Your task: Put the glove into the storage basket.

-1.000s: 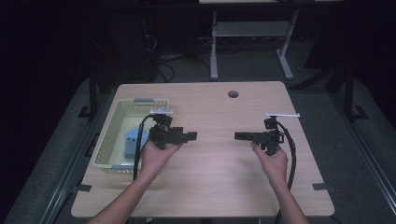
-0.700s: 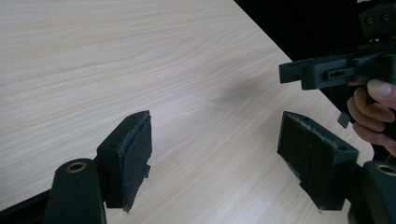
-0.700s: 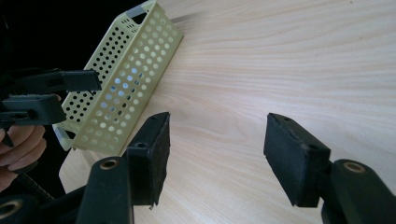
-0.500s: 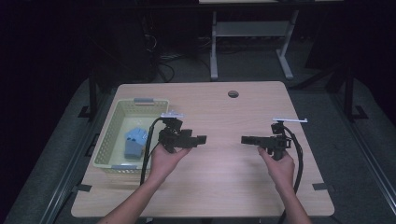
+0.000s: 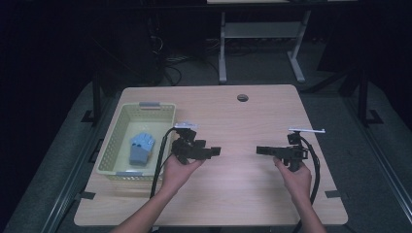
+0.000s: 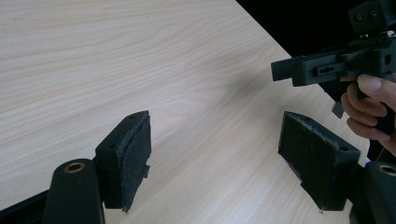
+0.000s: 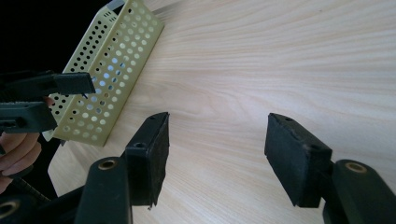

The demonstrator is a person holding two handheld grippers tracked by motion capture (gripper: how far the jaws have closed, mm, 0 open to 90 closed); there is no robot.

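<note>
A person holds a black gripper in each hand over the light wooden table (image 5: 233,116). In the high view my left gripper (image 5: 216,151) points right and my right gripper (image 5: 258,149) points left, tips facing each other across a gap. Both stand open with nothing between the jaws. In the left gripper view my left gripper (image 6: 219,158) frames bare wood, with the right gripper (image 6: 327,70) and its hand at upper right. The right gripper view has my right gripper (image 7: 219,156) over bare wood too, and the left gripper (image 7: 42,98) at the left edge.
A pale yellow-green perforated basket (image 5: 112,145) stands at the table's left side, with a light blue object (image 5: 141,148) lying in it. The basket's wall (image 7: 107,70) shows beyond the right gripper's jaws. A round cable hole (image 5: 242,97) sits near the far edge. Cables trail from both grippers.
Both hands have shifted a little to the right and toward the near edge of the table. The jaws look as wide as before.
</note>
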